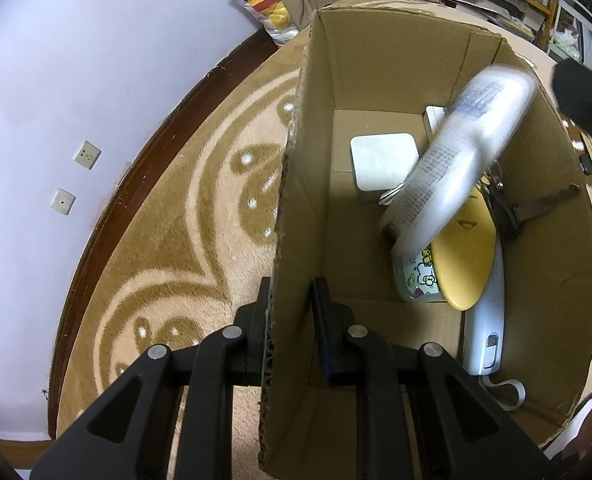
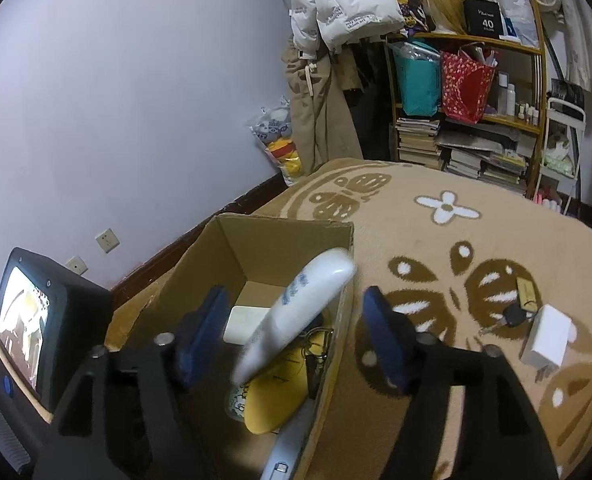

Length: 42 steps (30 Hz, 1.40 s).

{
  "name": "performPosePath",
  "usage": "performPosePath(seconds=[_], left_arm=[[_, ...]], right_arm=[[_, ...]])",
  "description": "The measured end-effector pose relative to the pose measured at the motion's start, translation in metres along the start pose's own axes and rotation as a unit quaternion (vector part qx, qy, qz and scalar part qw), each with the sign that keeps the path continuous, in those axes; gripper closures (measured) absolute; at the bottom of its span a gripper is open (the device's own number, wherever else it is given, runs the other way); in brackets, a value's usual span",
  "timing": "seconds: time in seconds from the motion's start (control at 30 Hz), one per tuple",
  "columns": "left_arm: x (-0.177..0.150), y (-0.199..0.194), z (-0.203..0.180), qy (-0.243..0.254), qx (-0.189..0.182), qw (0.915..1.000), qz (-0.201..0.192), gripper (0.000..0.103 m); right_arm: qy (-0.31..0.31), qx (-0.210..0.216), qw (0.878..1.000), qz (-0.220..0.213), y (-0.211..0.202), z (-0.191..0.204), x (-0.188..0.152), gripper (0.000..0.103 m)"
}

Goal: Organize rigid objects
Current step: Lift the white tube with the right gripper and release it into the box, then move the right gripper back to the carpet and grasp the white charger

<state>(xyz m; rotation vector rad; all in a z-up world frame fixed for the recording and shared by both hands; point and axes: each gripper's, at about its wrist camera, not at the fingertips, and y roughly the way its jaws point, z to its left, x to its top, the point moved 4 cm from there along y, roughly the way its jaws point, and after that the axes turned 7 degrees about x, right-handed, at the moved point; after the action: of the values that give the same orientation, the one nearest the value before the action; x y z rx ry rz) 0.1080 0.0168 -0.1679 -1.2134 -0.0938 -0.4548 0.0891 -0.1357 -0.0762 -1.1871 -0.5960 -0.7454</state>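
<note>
On the patterned rug (image 2: 435,240) stands an open box (image 1: 375,80), its near wall clamped by the left gripper (image 1: 290,304). Between the spread fingers of the right gripper (image 2: 292,336), touching neither, a blurred white tube (image 2: 296,316) tilts over the box's right edge. Keys (image 2: 513,314) and a charger (image 2: 545,336) lie outside.

Dim indoor light is falling evenly; the white tube (image 1: 455,164) is smearing with motion blur, and fisheye distortion is bending the dark edges.
</note>
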Motion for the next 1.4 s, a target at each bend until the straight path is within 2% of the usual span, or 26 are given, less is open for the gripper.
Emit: performPosePath(seconds=[0.13, 0.27, 0.37, 0.53, 0.73, 1.07, 1.4], left_arm=[[0.001, -0.001, 0.0, 0.002, 0.001, 1.0, 0.0, 0.084], [0.002, -0.001, -0.001, 0.003, 0.003, 1.0, 0.0, 0.084], [0.002, -0.002, -0.002, 0.003, 0.003, 1.0, 0.0, 0.084], [0.003, -0.003, -0.003, 0.004, 0.005, 1.0, 0.0, 0.084], [0.004, -0.004, -0.004, 0.006, 0.007, 1.0, -0.001, 0.084], [0.004, -0.006, -0.004, 0.008, 0.008, 0.9999, -0.001, 0.084], [0.004, -0.004, -0.004, 0.006, 0.006, 1.0, -0.001, 0.084]], right_arm=[[0.002, -0.018, 1.0, -0.008, -0.006, -0.013, 0.005, 0.017], [0.034, -0.037, 0.999, -0.022, -0.014, -0.037, 0.012, 0.006], [0.059, -0.06, 0.996, -0.032, -0.02, -0.061, 0.015, 0.005], [0.058, -0.155, 0.986, -0.028, -0.025, -0.104, 0.006, 0.005], [0.084, -0.211, 0.974, -0.015, -0.026, -0.151, -0.004, 0.005], [0.116, -0.241, 0.964, 0.0, -0.015, -0.196, -0.019, 0.005], [0.136, -0.259, 0.956, 0.021, -0.003, -0.215, -0.041, 0.009]])
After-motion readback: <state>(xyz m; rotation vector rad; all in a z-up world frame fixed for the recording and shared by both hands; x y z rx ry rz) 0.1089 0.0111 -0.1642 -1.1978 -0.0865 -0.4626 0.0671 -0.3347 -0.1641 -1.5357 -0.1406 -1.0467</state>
